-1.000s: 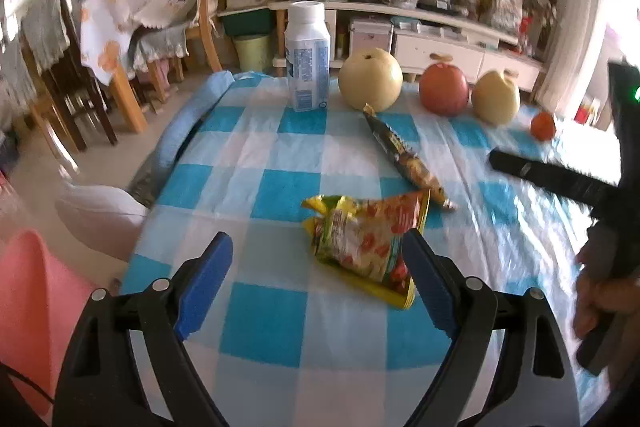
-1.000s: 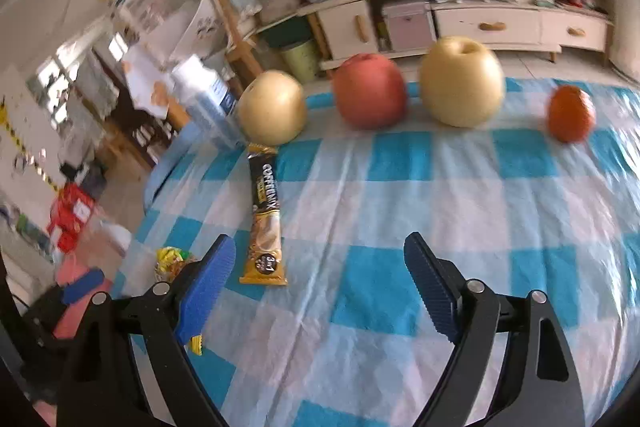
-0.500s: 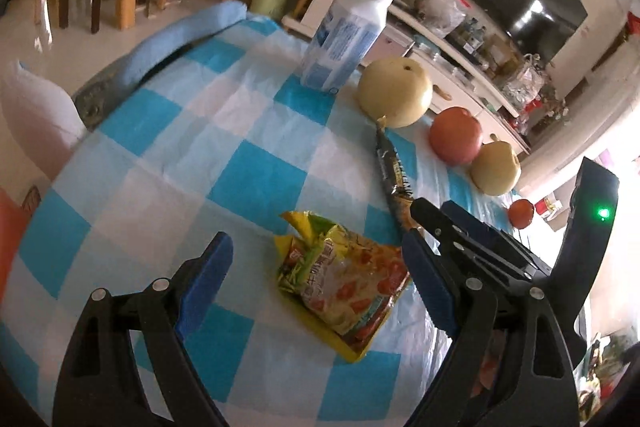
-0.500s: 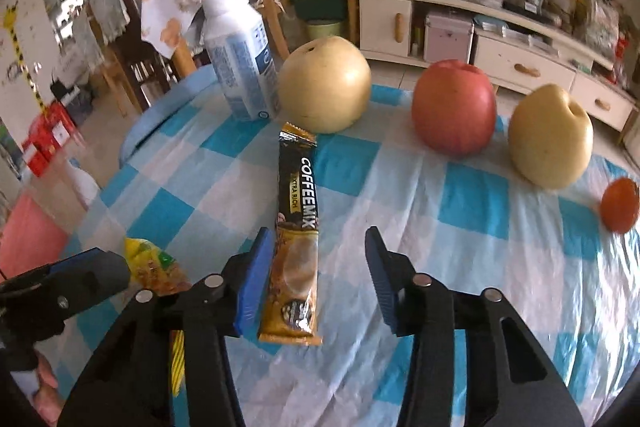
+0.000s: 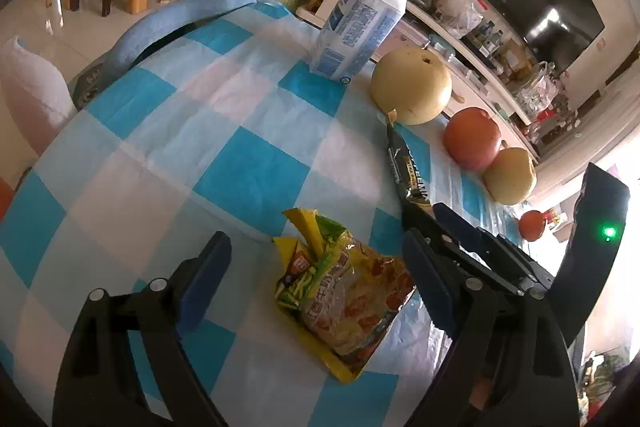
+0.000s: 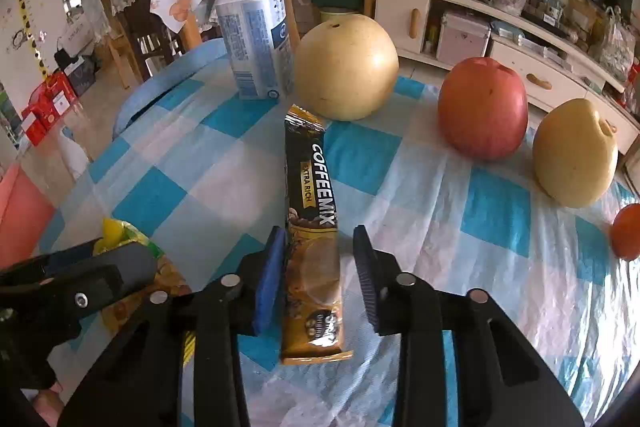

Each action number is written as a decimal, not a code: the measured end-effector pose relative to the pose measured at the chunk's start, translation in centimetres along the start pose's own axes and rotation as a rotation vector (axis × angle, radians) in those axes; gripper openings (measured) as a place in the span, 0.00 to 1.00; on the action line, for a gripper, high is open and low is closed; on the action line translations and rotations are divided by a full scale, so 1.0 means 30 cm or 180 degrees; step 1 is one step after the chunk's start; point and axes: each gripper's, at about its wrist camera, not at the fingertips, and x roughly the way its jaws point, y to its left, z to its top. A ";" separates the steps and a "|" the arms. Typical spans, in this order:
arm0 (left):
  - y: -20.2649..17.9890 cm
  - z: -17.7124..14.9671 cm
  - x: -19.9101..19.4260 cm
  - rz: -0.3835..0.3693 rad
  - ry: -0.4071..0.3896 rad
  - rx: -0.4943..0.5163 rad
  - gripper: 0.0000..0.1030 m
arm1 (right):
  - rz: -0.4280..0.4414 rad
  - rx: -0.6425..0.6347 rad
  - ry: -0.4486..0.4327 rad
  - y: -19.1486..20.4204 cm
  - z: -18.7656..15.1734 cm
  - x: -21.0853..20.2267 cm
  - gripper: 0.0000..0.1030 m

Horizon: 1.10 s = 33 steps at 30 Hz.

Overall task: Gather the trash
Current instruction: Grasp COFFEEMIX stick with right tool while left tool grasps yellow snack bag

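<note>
A crumpled yellow snack wrapper point(image 5: 344, 291) lies on the blue-checked tablecloth point(image 5: 248, 179), between the wide-apart fingers of my left gripper point(image 5: 316, 267), which is open and touches nothing. A long brown coffee-mix sachet point(image 6: 312, 203) lies flat, pointing toward a pear. My right gripper point(image 6: 318, 263) straddles its near half, and its jaws are closing. The left pad sits at the sachet's edge; a small gap shows at the right pad. In the left wrist view the right gripper point(image 5: 424, 215) covers the near end of the sachet point(image 5: 406, 167). The right wrist view shows the left gripper point(image 6: 80, 279) over the wrapper point(image 6: 120, 231).
A white milk bottle point(image 6: 256, 27) stands at the far side next to a large pear point(image 6: 346, 67). A red apple point(image 6: 482, 111), a second pear point(image 6: 572, 155) and a small orange point(image 6: 628, 231) line up to the right. Chairs and a low cabinet stand beyond the table.
The right jaws went from wide apart to narrow around the coffee sachet as the gripper came down over it. The left gripper rolled and moved in over the yellow wrapper, staying open.
</note>
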 end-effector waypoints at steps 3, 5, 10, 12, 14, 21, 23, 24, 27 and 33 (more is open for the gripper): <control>-0.012 -0.002 0.003 0.0073 -0.0025 0.0058 0.85 | -0.0007 -0.0086 0.0008 -0.005 -0.006 -0.006 0.29; -0.015 -0.002 0.007 0.0110 -0.0042 0.0084 0.85 | -0.0011 -0.0099 0.0011 -0.013 -0.011 -0.010 0.28; -0.055 -0.024 0.017 0.0325 -0.0091 0.0378 0.85 | 0.0009 -0.0102 0.0003 -0.048 -0.030 -0.030 0.25; -0.079 -0.040 0.027 0.0466 -0.0094 0.0563 0.85 | 0.0023 -0.0079 0.0000 -0.064 -0.037 -0.038 0.25; -0.105 -0.054 0.042 0.0639 -0.0095 0.0765 0.85 | 0.0047 -0.0062 0.0002 -0.079 -0.045 -0.045 0.24; -0.143 -0.082 0.066 0.0871 -0.0144 0.1046 0.87 | 0.0114 -0.0011 0.0024 -0.111 -0.067 -0.083 0.22; -0.152 -0.089 0.071 0.0887 -0.0152 0.1135 0.88 | 0.0125 -0.0019 0.0023 -0.113 -0.071 -0.096 0.22; -0.155 -0.092 0.066 0.0884 -0.0147 0.1146 0.88 | 0.0119 -0.0030 0.0016 -0.112 -0.073 -0.103 0.22; -0.160 -0.098 0.061 0.0848 -0.0152 0.1200 0.82 | 0.0134 -0.0050 -0.0002 -0.109 -0.072 -0.127 0.22; -0.184 -0.126 0.041 0.0722 -0.0175 0.1327 0.54 | 0.0135 -0.0089 -0.0047 -0.094 -0.076 -0.179 0.22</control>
